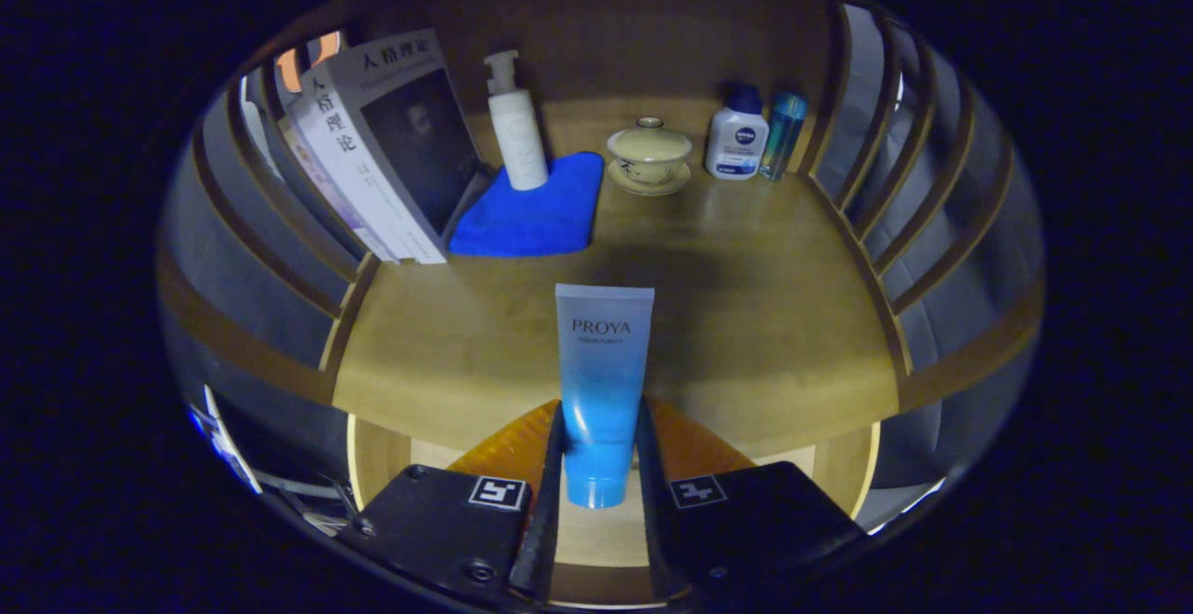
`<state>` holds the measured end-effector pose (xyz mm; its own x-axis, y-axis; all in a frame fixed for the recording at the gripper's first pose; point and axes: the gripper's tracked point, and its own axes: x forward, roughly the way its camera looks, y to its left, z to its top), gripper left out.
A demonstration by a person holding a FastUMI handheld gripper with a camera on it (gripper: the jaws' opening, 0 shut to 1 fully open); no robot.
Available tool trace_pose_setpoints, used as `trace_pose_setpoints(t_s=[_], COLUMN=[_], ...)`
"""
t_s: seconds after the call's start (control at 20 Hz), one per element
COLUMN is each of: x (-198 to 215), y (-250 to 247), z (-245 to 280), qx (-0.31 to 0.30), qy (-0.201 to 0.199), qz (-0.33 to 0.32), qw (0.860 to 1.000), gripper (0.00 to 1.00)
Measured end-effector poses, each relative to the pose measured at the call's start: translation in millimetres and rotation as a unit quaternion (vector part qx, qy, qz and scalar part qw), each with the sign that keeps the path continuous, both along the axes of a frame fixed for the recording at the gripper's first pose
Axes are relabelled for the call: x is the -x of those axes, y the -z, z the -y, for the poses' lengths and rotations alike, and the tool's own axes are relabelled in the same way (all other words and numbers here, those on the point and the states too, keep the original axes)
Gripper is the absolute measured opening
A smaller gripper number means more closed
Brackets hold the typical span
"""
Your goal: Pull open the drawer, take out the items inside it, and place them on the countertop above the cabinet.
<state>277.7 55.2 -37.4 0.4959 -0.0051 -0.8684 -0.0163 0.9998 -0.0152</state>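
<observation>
A blue tube [601, 381] with a pale top and a blue cap at its lower end stands upright between my fingers. My gripper [601, 451] is shut on the tube, both fingers pressing its lower sides. The tube hangs in front of and over the front edge of the wooden countertop [746, 316]. Below the countertop edge, the open drawer [596, 530] shows its pale wooden inside between and around my fingers.
At the back of the countertop stand leaning books [382, 148], a white pump bottle [515, 125] on a blue cloth [531, 209], a lidded ceramic cup [650, 156], a white lotion bottle [736, 139] and a teal bottle [783, 134]. Wooden slat rails [895, 185] flank both sides.
</observation>
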Motion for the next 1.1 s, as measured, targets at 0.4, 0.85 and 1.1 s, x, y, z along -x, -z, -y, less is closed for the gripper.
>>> trace_pose_setpoints(t_s=[0.4, 0.85, 1.1], x=[-17, -21, -16], y=[31, 32, 17], z=[12, 14, 17], qx=[0.006, 0.011, 0.015], qy=[0.020, 0.025, 0.028], qz=[-0.036, -0.020, 0.006], qw=[0.999, 0.999, 0.999], gripper=[0.42, 0.51, 0.69])
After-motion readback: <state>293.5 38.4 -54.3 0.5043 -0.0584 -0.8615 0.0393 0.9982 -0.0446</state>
